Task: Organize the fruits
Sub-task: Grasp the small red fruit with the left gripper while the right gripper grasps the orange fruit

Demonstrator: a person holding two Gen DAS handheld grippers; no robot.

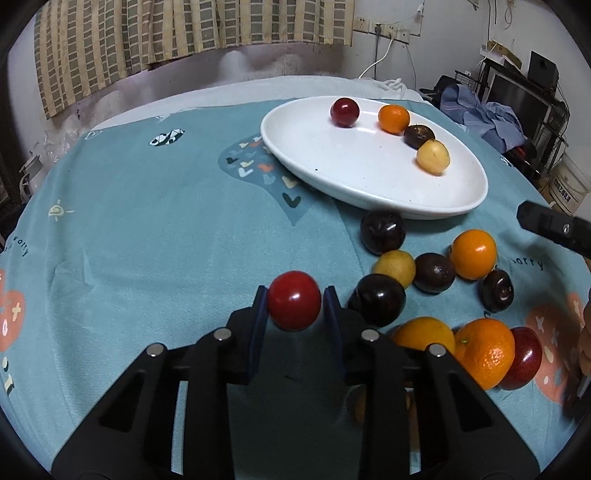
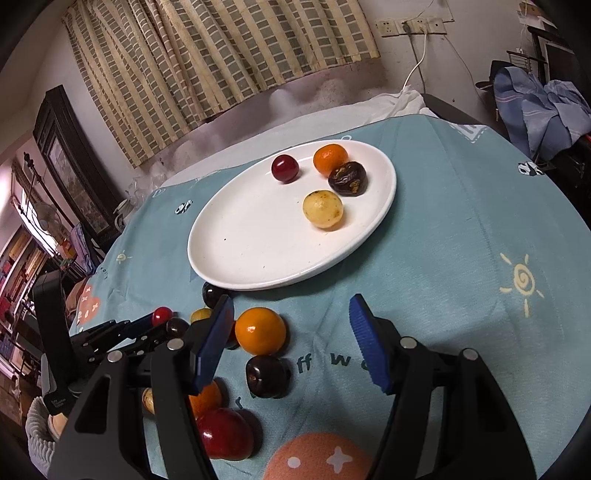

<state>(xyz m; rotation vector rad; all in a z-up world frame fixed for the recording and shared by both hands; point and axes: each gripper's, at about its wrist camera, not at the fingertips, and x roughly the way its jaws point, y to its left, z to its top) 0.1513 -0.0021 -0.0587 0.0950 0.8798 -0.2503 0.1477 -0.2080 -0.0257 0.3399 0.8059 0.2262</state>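
Note:
My left gripper (image 1: 294, 301) is shut on a red plum (image 1: 294, 305) and holds it above the teal cloth; it also shows in the right wrist view (image 2: 161, 315). A white oval plate (image 1: 317, 166) holds a red plum (image 1: 344, 112), an orange (image 1: 393, 118), a dark fruit (image 1: 418, 136) and a yellow fruit (image 1: 433, 156). Several loose fruits lie in front of the plate, among them an orange (image 2: 260, 331) and a dark plum (image 2: 267, 376). My right gripper (image 2: 291, 343) is open and empty above these loose fruits.
The table's far edge meets a wall with a checked curtain (image 1: 166, 33). A chair with blue clothes (image 2: 535, 107) stands at the right. A dark cabinet (image 2: 70, 166) stands at the left.

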